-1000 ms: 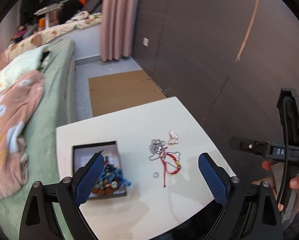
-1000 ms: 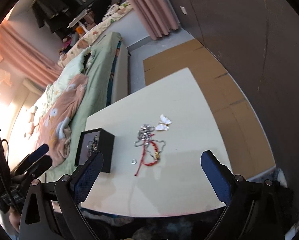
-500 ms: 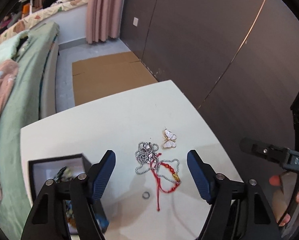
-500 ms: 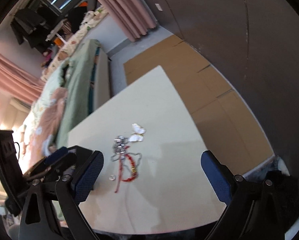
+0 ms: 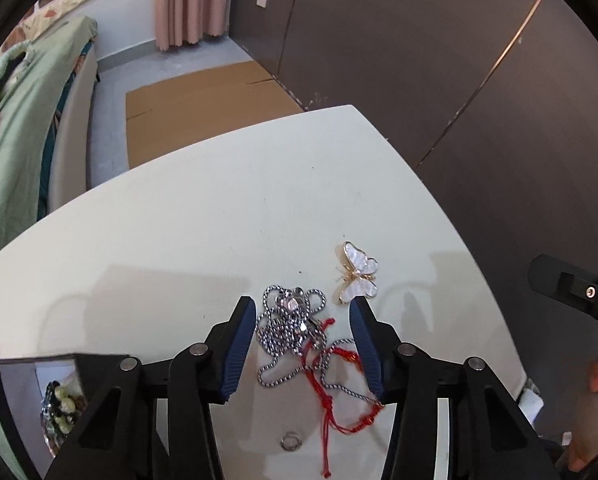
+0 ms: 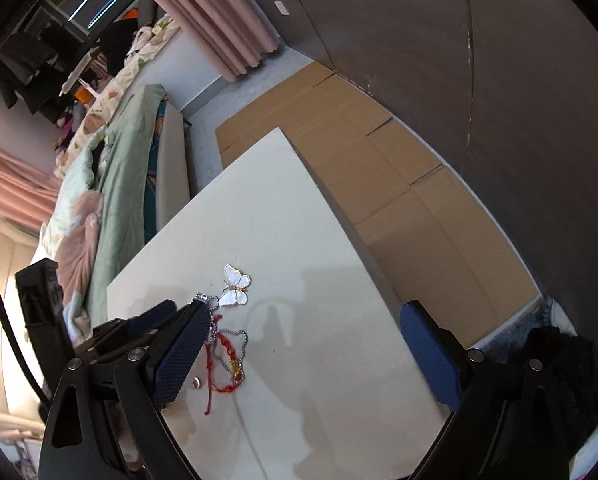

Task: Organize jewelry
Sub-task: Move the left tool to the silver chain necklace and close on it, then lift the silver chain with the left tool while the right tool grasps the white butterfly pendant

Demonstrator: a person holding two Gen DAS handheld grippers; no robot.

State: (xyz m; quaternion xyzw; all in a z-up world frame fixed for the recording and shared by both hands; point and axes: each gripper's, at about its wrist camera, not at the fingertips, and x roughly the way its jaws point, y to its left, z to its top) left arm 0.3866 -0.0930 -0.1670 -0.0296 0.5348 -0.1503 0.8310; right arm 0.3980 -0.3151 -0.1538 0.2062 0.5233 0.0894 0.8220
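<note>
Between the closing jaws of the left gripper lies a silver chain tangled with a red cord bracelet on the white table, not yet pinched. Right gripper gapes wide, empty. Beside the tangle sit a butterfly brooch and ring. At lower left, an open black box holds beaded jewelry.

A home bedroom: beside the white table stands a bed with green bedding, pink curtains beyond it, flattened cardboard on the floor, and probably hanging clothes behind the bed
</note>
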